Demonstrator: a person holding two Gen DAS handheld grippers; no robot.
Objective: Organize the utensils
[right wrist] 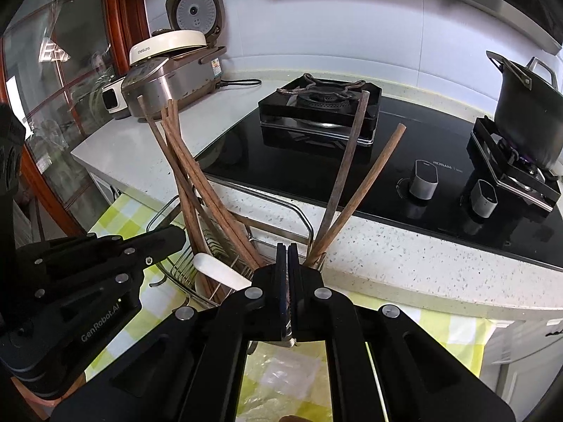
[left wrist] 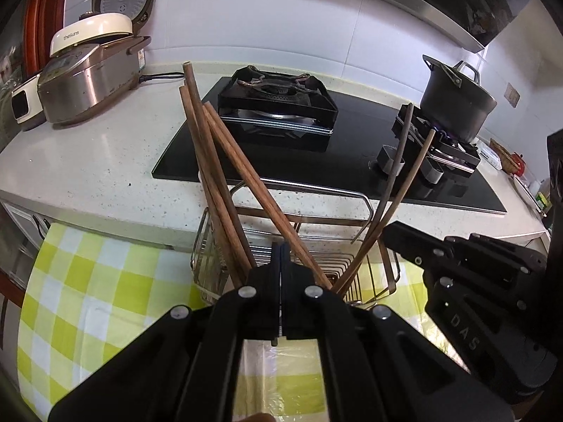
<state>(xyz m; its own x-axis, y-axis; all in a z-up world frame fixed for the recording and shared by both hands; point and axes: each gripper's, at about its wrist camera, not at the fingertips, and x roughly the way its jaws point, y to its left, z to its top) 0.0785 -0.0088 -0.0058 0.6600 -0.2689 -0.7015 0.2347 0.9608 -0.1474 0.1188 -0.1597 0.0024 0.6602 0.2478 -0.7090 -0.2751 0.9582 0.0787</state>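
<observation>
A wire utensil rack (left wrist: 299, 190) stands on a yellow-checked cloth (left wrist: 88, 281) in front of the counter. Several brown wooden chopsticks (left wrist: 211, 147) lean left in it, and two more (left wrist: 404, 183) lean right. My left gripper (left wrist: 280, 246) is shut just above the rack, with a thin metal piece showing between its pads. My right gripper (right wrist: 287, 248) is shut on a thin metal utensil whose end (right wrist: 290, 341) pokes out behind the pads. The rack (right wrist: 246, 197), chopsticks (right wrist: 186, 161) and a white spoon (right wrist: 221, 270) show in the right wrist view. Each gripper appears in the other's view (left wrist: 457, 263) (right wrist: 88, 263).
A rice cooker (left wrist: 88, 81) with open lid sits on the speckled counter (left wrist: 88, 161) at left. A black glass hob (left wrist: 316, 154) carries an empty burner (left wrist: 278, 98) and a dark pot (left wrist: 457, 102) over a lit flame. Two knobs (right wrist: 422, 179) face the counter edge.
</observation>
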